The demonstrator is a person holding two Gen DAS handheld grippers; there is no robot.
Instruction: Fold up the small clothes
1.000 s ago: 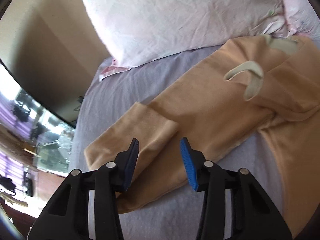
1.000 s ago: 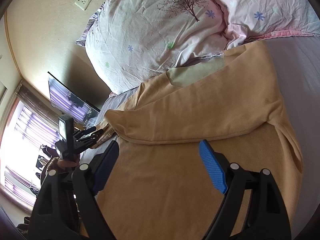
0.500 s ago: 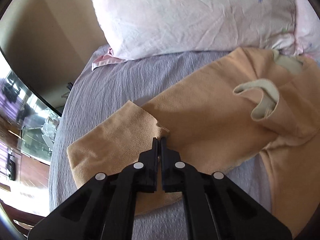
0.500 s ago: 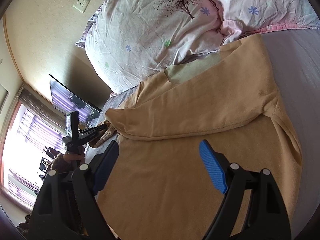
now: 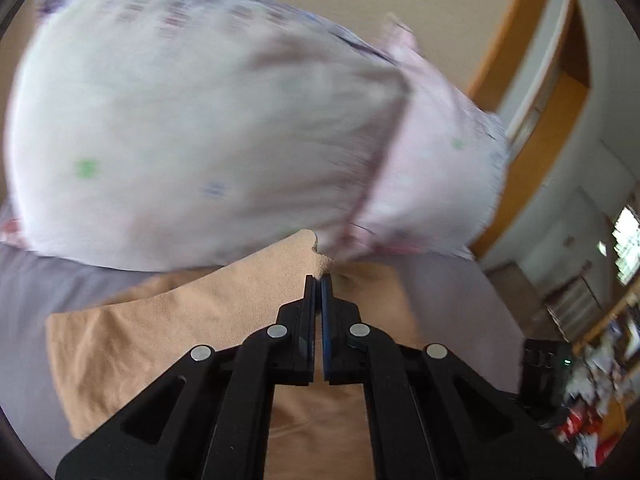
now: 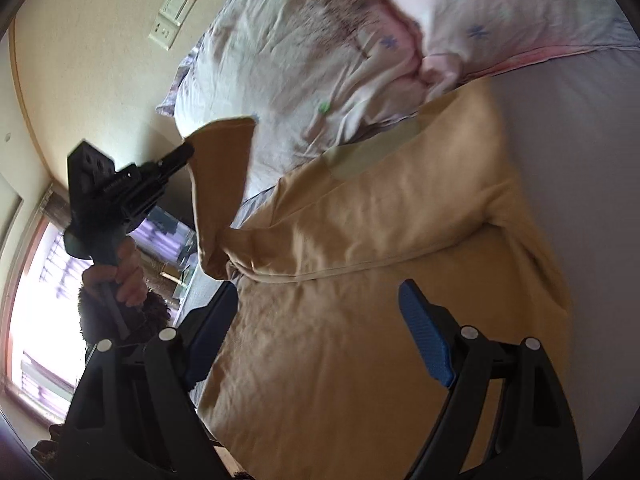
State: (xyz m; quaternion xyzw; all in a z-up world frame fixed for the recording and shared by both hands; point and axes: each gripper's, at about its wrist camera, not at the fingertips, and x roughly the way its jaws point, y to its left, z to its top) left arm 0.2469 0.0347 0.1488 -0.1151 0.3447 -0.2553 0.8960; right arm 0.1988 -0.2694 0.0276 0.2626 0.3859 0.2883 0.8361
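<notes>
Left tool (image 5: pixel 319 280) pinches the sleeve (image 5: pixel 168 332); blurred pillow (image 5: pixel 200 120) behind.

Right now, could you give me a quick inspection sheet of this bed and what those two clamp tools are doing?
Surface: bed sheet, grey-lilac, mostly covered by the garment.
Job's things: tan garment spread on the bed; its sleeve is lifted off the bed.
Clutter: two floral pillows at the head, touching the garment's top edge.
Grippers: left gripper shut on the sleeve's edge; right gripper open above the garment, holding nothing.
Cables: nothing seen.
Surroundings: wall sockets, window, doorway; the left view is blurred.
</notes>
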